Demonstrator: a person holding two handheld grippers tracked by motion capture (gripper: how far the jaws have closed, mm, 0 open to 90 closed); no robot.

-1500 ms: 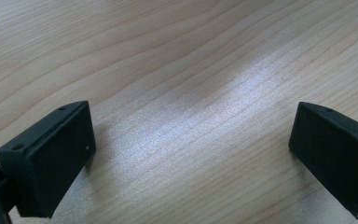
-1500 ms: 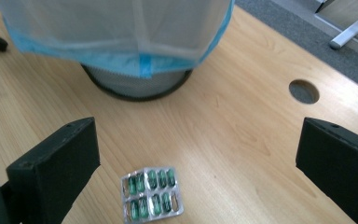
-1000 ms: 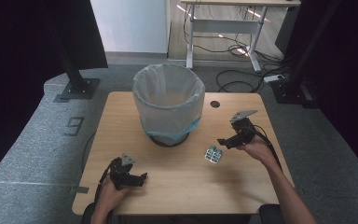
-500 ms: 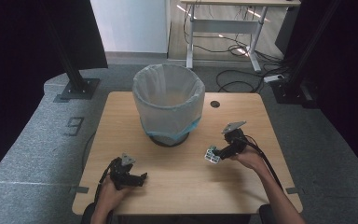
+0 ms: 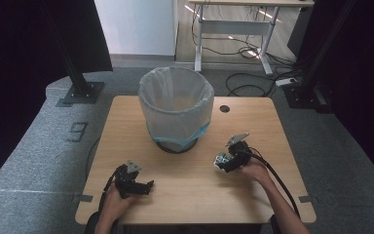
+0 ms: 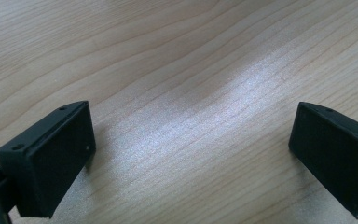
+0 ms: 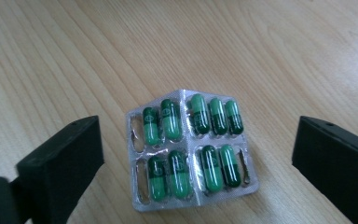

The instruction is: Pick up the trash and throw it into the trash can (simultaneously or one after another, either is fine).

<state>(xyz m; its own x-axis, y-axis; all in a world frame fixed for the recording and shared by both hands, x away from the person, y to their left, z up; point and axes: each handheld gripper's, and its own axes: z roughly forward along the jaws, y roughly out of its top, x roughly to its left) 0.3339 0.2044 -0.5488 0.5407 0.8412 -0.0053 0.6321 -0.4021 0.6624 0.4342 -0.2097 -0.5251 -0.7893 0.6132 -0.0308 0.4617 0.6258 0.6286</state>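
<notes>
The right gripper (image 5: 222, 162) has come down over the blister pack (image 7: 192, 148), its fingers just closing slightly.

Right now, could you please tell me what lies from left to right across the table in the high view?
Left tongs → bin → blister pack → right tongs; the pack lies between the right tongs' open jaws, which have just been closing.

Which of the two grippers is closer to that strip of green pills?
Right. The right gripper has the pill strip between its open jaws, untouched. The left gripper rests far across the table.
</notes>
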